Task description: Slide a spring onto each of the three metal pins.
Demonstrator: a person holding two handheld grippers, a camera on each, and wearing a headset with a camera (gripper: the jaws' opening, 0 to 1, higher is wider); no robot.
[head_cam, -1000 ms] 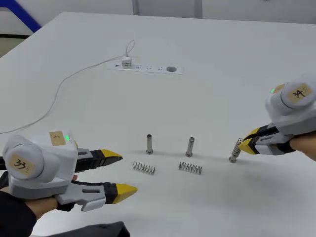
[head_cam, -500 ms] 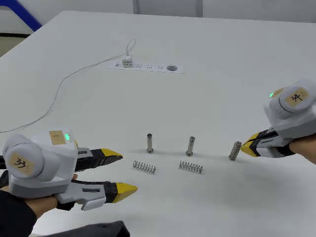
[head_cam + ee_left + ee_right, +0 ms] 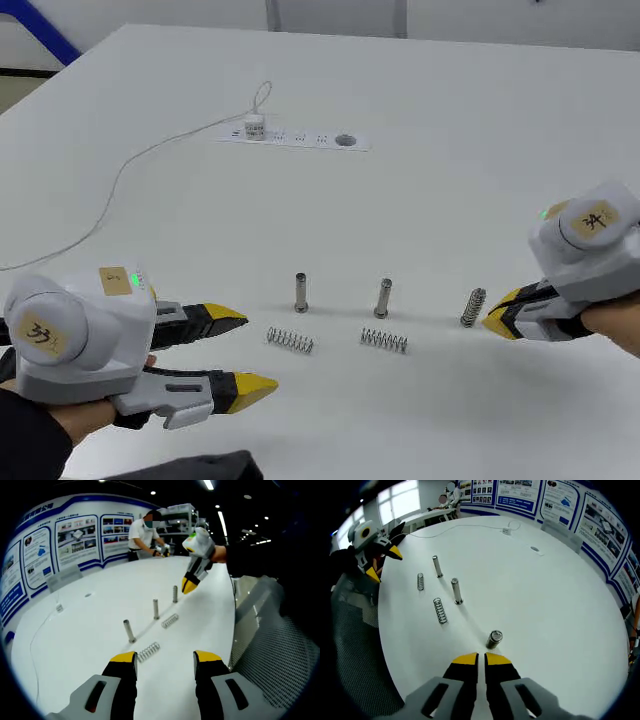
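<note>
Reading "33" on L gripper (image 3: 258,350), jaws apart, empty; "34" on R gripper (image 3: 490,322), jaws closed, empty. Coiled wire spring (image 3: 472,306) upright on shiny round pin (image 3: 494,635).

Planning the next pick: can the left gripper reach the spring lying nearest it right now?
Probably yes. The left gripper is open, and the nearest spring lies flat on the table ahead of it, apart from the pin behind; nothing stands between.
</note>
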